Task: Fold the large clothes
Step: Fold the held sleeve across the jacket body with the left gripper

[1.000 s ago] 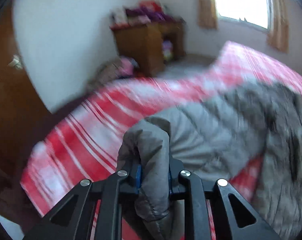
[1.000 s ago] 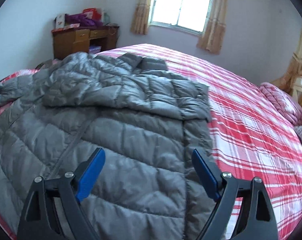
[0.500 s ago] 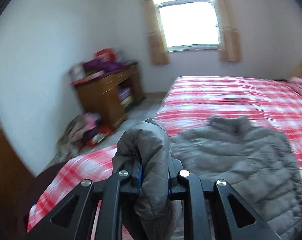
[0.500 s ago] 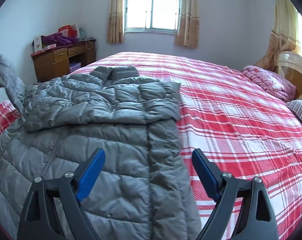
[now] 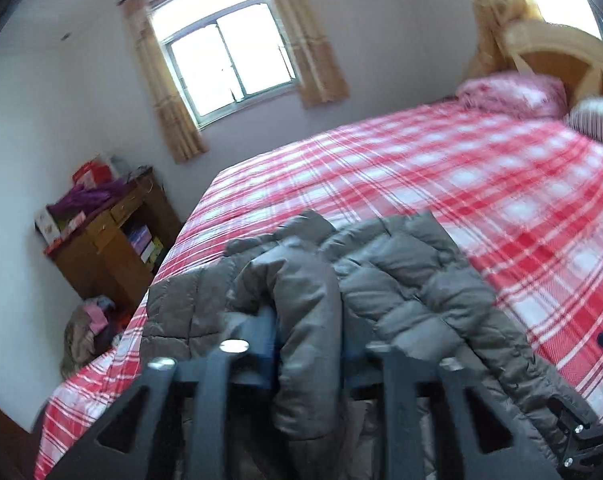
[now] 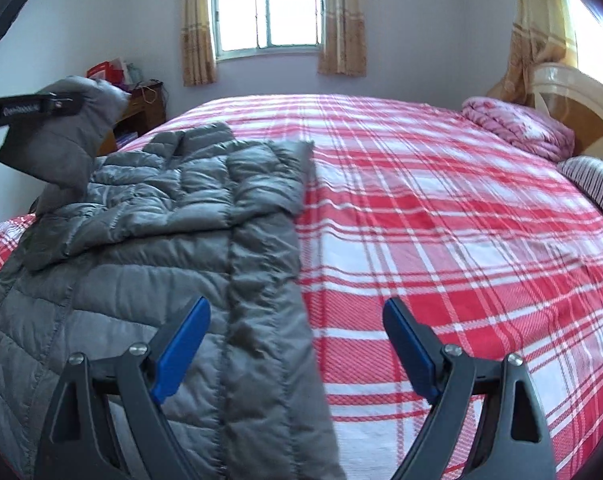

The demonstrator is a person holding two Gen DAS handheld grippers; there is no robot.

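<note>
A grey quilted puffer jacket (image 6: 173, 240) lies flat on the red plaid bed (image 6: 441, 220), one sleeve folded across its chest. My left gripper (image 5: 307, 344) is shut on the cuff of the other sleeve (image 5: 305, 312) and holds it raised over the jacket's body (image 5: 413, 280). In the right wrist view the left gripper (image 6: 67, 106) shows at the far left, with the lifted sleeve (image 6: 57, 148) hanging from it. My right gripper (image 6: 295, 344) is open and empty, hovering over the jacket's right edge near the hem.
A pink folded quilt (image 6: 517, 128) and a striped pillow (image 6: 597, 180) lie by the wooden headboard (image 6: 573, 96). A cluttered wooden cabinet (image 5: 105, 248) stands by the wall left of the bed, with clothes on the floor (image 5: 89, 328). A window (image 6: 267, 6) is behind.
My left gripper has carried the sleeve up and over towards the jacket's middle. My right gripper has drifted right, from over the jacket to over its right edge.
</note>
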